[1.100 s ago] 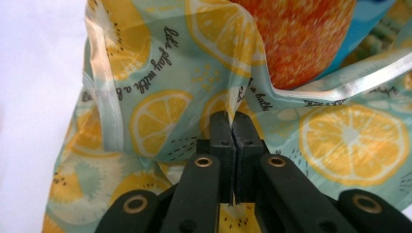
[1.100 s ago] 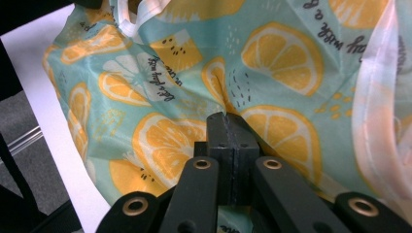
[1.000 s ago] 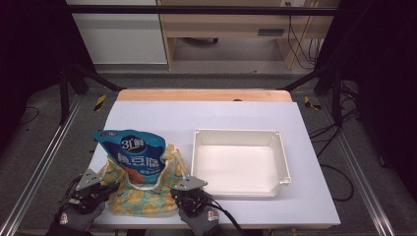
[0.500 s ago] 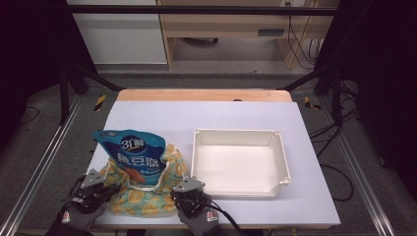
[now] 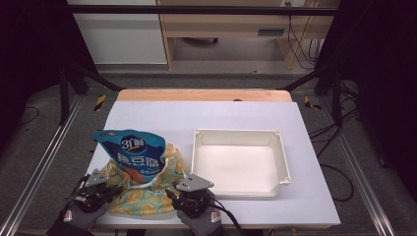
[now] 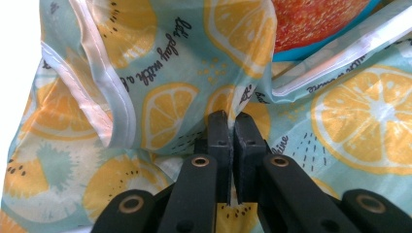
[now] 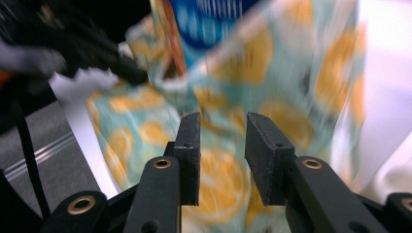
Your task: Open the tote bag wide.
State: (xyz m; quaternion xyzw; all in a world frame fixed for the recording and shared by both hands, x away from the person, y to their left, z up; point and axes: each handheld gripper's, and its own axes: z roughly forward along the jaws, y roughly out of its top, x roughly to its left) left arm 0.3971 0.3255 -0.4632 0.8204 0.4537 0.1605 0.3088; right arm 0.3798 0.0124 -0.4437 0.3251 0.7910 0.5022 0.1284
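A blue snack pouch (image 5: pixel 134 153) stands inside a soft bag printed with orange slices (image 5: pixel 142 200) at the table's front left. My left gripper (image 5: pixel 107 185) sits at the bag's left edge. In the left gripper view its jaws (image 6: pixel 232 121) are shut on a fold of the printed bag (image 6: pixel 170 63), with the pouch's red-orange picture (image 6: pixel 316 19) above. My right gripper (image 5: pixel 178 190) is at the bag's right edge. Its jaws (image 7: pixel 222 127) have just been opening and stand apart, with the blurred bag (image 7: pixel 291 73) beyond them and nothing pinched.
A white rectangular tray (image 5: pixel 239 134) lies on the white table (image 5: pixel 206 114) to the right of the bag, close to my right gripper. The other gripper (image 7: pixel 73 46) appears blurred at the upper left of the right gripper view. Floor and metal rails flank the table.
My right gripper has risen slightly at the bag's right edge. My left gripper and the bag stay about where they were.
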